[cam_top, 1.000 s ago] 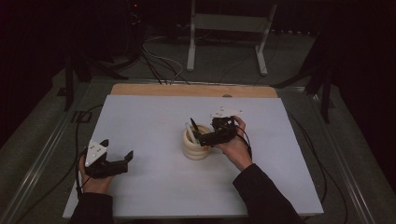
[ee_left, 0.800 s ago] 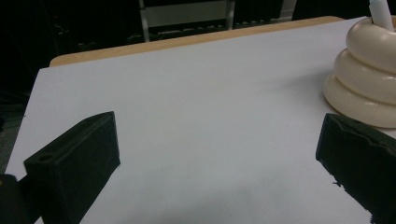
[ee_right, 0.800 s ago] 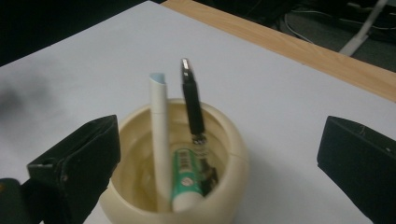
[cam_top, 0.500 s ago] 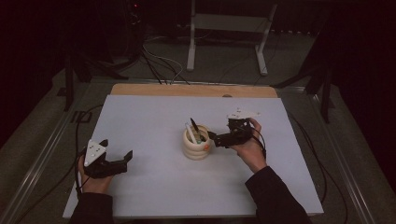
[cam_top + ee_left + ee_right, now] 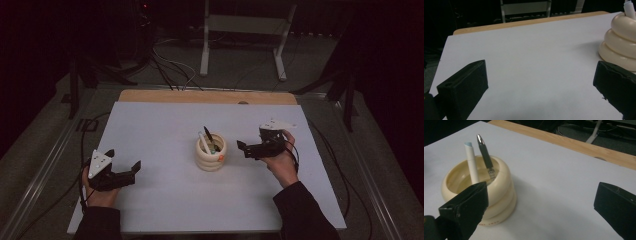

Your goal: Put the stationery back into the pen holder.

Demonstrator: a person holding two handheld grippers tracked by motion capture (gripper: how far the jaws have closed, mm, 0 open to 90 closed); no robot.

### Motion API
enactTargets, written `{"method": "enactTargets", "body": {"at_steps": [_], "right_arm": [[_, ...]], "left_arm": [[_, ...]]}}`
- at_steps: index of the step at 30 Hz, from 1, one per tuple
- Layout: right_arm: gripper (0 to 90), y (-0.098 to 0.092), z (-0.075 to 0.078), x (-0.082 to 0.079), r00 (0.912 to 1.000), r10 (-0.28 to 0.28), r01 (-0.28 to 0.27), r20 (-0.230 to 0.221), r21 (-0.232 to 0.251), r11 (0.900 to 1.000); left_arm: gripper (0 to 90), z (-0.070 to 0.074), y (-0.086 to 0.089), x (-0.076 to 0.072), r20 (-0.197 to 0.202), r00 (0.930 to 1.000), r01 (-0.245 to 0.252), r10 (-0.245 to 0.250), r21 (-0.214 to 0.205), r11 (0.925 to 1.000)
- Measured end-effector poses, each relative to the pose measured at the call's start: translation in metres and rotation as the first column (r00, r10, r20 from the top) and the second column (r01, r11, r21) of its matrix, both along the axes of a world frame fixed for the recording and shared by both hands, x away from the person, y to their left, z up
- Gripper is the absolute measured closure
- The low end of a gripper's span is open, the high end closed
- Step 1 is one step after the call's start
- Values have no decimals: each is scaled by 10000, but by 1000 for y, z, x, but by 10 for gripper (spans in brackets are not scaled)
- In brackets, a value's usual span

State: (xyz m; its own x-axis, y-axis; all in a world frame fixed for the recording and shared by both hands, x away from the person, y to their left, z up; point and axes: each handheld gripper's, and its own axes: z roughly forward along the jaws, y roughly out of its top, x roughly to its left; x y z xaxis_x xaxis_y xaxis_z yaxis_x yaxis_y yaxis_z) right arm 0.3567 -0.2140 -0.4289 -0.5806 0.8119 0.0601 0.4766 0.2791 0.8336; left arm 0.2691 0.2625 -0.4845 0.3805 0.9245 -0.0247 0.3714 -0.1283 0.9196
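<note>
A cream ringed pen holder [image 5: 210, 152] stands near the middle of the white table top [image 5: 160, 125]. A white pen [image 5: 204, 141] and a black pen [image 5: 208, 135] lean inside it. My right gripper [image 5: 250, 143] hovers just right of the holder, open, nothing between its jaws. In the right gripper view the holder [image 5: 499, 192] sits behind the left jaw, with the white pen [image 5: 472, 165] and the black pen [image 5: 485, 152] sticking up; the gripper [image 5: 541, 205] gapes wide. My left gripper [image 5: 124, 160] rests open at the front left. In the left gripper view the open gripper [image 5: 541, 80] has the holder [image 5: 621, 42] at far right.
A wooden strip [image 5: 200, 96] runs along the table's back edge. Beyond it stand a metal frame's legs [image 5: 204, 50] and loose cables [image 5: 170, 70] on the dark floor. Cables trail from both grippers off the table sides.
My right gripper has drawn back to the right, away from the holder it was at a second ago. The pens stay in the holder. The left gripper has not moved.
</note>
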Motion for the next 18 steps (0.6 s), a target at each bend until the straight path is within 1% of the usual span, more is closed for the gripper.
{"method": "enactTargets", "body": {"at_steps": [2,7,10,13,14,17,18], "right_arm": [[0,-6,0,-2,9999,-145,145,34,75,9999],[0,-13,1,-5,9997,-227,226,106,118,9997],[0,-22,1,-10,9990,-364,363,239,51,9993],[0,-26,-1,-12,9986,-450,450,264,-5,9990],[0,-32,-3,-15,9984,-513,514,258,-28,9987],[0,-39,-6,-20,9972,-659,665,340,-159,9977],[0,-39,-6,-20,9972,-659,665,340,-159,9977]], "left_arm": [[1,1,1,0,15,10000,-15,16,-148,9999],[1,3,2,-1,35,10000,-28,28,-199,9998],[1,4,3,-1,0,10000,-99,99,-219,9997],[1,5,4,-1,-7,9999,-166,166,-243,9996],[1,6,5,-2,-11,9998,-184,184,-240,9995],[1,8,7,-3,48,9998,-199,200,-231,9995],[1,8,7,-3,48,9998,-199,200,-231,9995]]}}
